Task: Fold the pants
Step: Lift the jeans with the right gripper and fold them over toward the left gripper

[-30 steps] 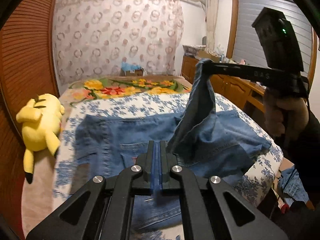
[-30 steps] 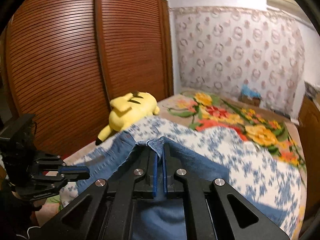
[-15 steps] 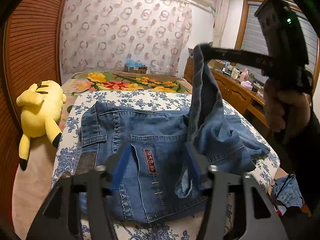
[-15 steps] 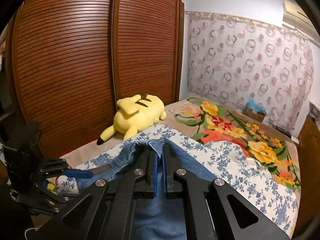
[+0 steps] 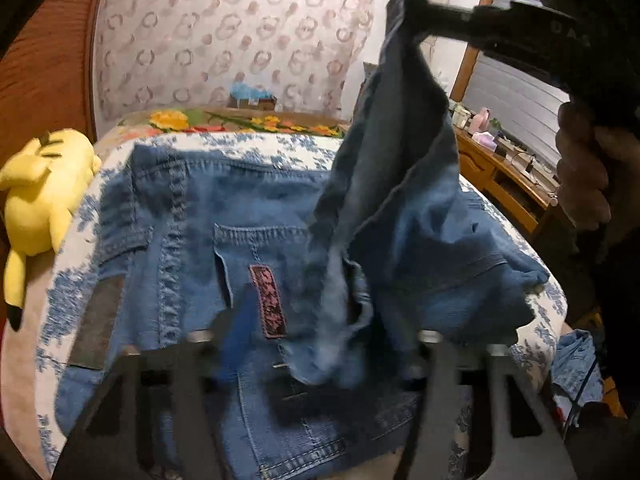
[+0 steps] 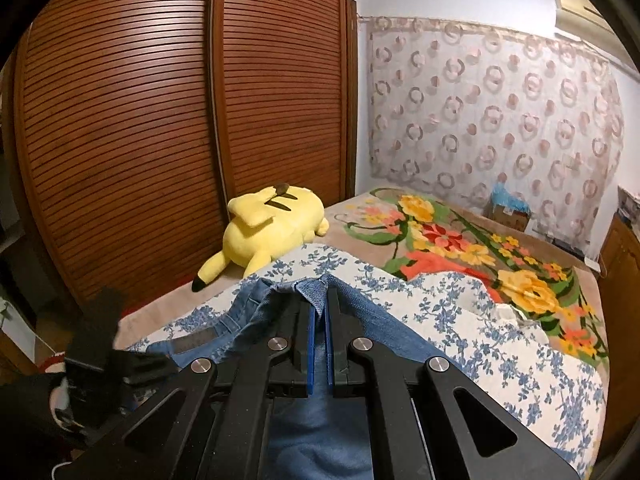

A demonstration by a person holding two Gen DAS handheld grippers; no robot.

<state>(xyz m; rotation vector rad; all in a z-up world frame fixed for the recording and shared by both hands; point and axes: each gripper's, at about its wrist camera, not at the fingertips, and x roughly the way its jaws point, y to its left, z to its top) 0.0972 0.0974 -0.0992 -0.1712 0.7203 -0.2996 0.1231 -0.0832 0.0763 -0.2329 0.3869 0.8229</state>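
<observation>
Blue denim pants [image 5: 192,240] lie back side up on the blue floral sheet [image 5: 264,148], waist toward the left, with a pocket and a dark red label showing. My left gripper [image 5: 316,344] is open and empty just above the seat of the pants. My right gripper [image 6: 318,316] is shut on a fold of the pants [image 6: 316,292] and holds it high above the bed; in the left wrist view it [image 5: 404,4] shows at the top with the leg cloth hanging down from it.
A yellow plush toy [image 5: 40,184] lies at the bed's left edge by the wooden louvred wardrobe [image 6: 160,120]. A flowered blanket [image 6: 480,248] covers the far end of the bed. A wooden dresser [image 5: 504,184] stands to the right. Blue cloth [image 5: 576,368] lies on the floor.
My left gripper has opened, let go of the pants and drawn back. My right gripper has lifted its fold of the pants higher.
</observation>
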